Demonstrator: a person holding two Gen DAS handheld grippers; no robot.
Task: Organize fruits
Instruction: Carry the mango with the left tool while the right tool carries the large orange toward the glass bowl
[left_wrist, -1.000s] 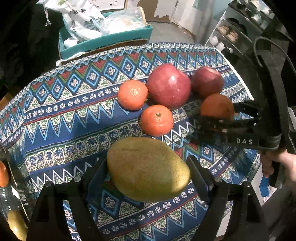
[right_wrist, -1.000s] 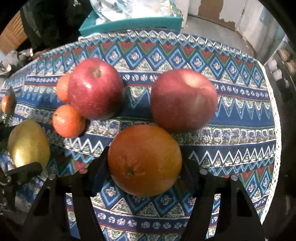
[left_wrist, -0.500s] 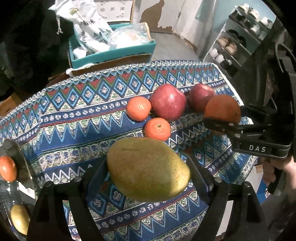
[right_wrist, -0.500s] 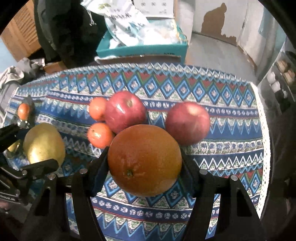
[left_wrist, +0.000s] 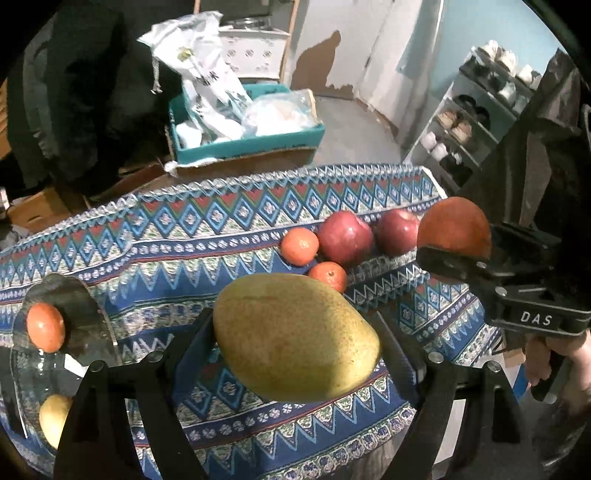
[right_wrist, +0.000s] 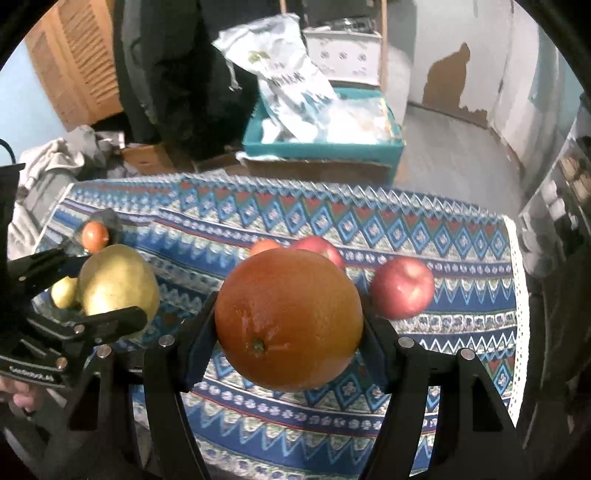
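Above the patterned blue cloth-covered worktop (left_wrist: 207, 236), the left hand-held gripper (left_wrist: 295, 343) is clamping an oval yellow-green mango (left_wrist: 295, 336), while the right hand-held gripper (right_wrist: 290, 325) is gripping a round orange (right_wrist: 288, 317). Two red apples (left_wrist: 345, 238) and two small tangerines (left_wrist: 299, 245) are lying on the cloth's far right.

Two glossy red apples (left_wrist: 345, 238) (left_wrist: 397, 232) and two small orange tangerines (left_wrist: 299, 246) (left_wrist: 328, 276) lie on the patterned blue cloth. One large yellow-green mango (left_wrist: 295, 338) and one big round orange (right_wrist: 289, 319) are held aloft. The clear glass bowl (left_wrist: 92, 317) holds one more small orange fruit (left_wrist: 45, 326) and one small yellow fruit (left_wrist: 53, 419).
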